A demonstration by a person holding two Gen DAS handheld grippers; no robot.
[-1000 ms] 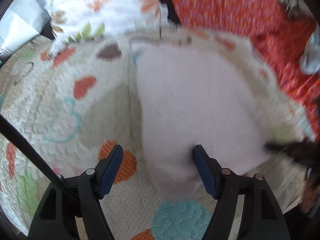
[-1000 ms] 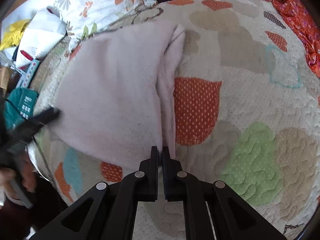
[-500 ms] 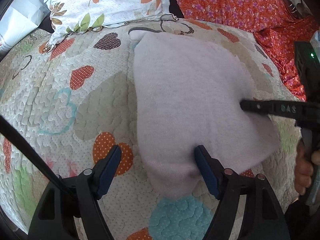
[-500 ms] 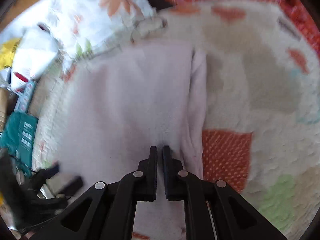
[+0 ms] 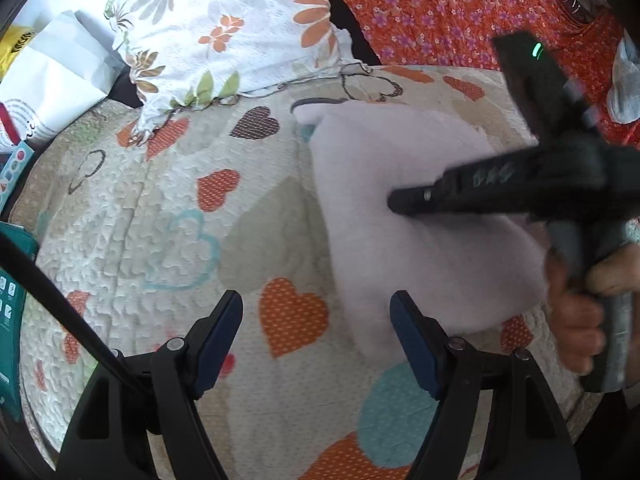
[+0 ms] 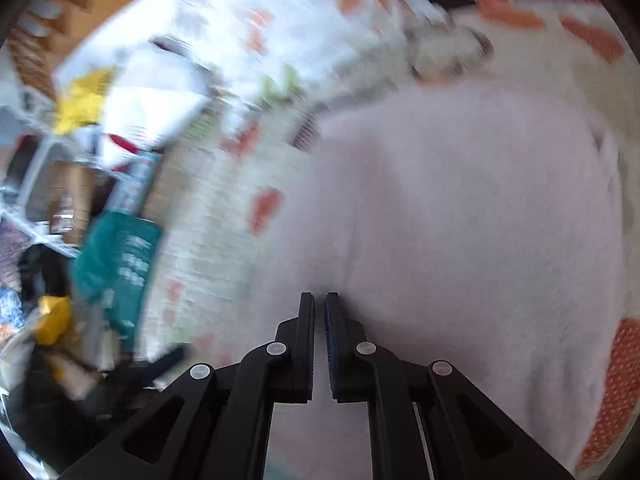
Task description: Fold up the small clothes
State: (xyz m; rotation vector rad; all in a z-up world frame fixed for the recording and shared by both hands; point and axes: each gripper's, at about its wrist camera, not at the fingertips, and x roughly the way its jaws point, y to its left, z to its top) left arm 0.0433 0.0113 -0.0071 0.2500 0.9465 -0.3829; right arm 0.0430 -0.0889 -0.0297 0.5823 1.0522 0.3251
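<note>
In the left wrist view, the left gripper [image 5: 316,332] hangs wide and empty above the heart-patterned quilt [image 5: 160,208], its right finger over the near edge of the pale pink cloth [image 5: 420,220]. The cloth lies folded on the quilt, right of centre. A second ago only a dark tip showed at the cloth's right edge; now the right gripper [image 5: 394,202] reaches across the middle of the cloth, the person's hand [image 5: 576,312] on its handle.

In the right wrist view, blurred by motion, the right gripper [image 6: 320,300] is pinched together with nothing visibly between its fingers. It has swept leftward from the cloth's [image 6: 460,220] right edge to over its middle, probably smoothing the finished fold.
</note>
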